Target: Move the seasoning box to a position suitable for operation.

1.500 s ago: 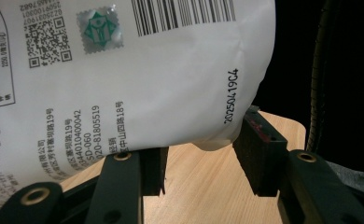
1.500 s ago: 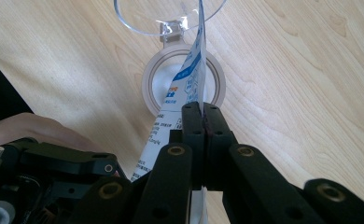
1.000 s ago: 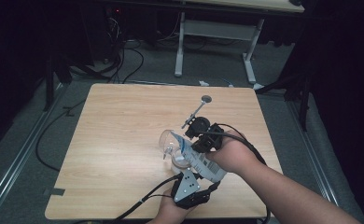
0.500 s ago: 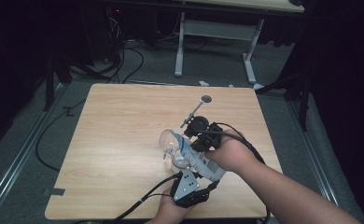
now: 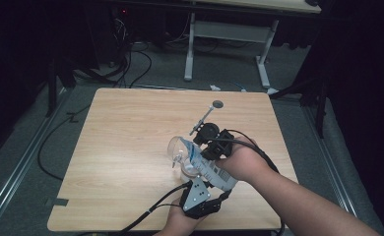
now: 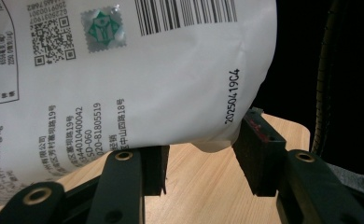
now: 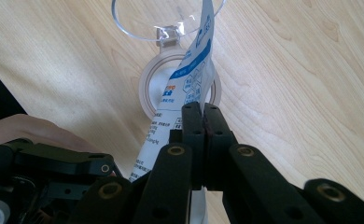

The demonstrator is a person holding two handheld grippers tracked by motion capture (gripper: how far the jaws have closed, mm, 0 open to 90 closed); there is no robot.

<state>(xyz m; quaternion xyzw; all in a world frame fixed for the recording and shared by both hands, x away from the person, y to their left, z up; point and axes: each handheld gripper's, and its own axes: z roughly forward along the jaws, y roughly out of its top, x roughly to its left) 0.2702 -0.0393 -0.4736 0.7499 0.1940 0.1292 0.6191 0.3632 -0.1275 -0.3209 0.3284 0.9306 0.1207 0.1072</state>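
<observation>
A white bag (image 5: 210, 168) with blue print and a barcode lies tilted over the table (image 5: 131, 147). My right gripper (image 7: 202, 109) is shut on the bag's (image 7: 189, 79) thin upper edge. That edge leans toward the rim of a clear round container (image 5: 177, 150), whose rim (image 7: 138, 30) sits above a pale ring (image 7: 147, 88) on the wood. My left gripper (image 6: 201, 154) is at the bag's (image 6: 147, 79) bulging bottom end. The bottom corner sits between its wide-set jaws and against the pads. From above, the left gripper (image 5: 202, 195) is near the front edge and the right gripper (image 5: 213, 141) is just beyond the bag.
A thin dark utensil (image 5: 202, 123) lies beyond the right gripper, with a small dark disc (image 5: 217, 104) by its far end. Cables trail off the table's front edge. A desk frame (image 5: 229, 34) and floor cables lie behind the table.
</observation>
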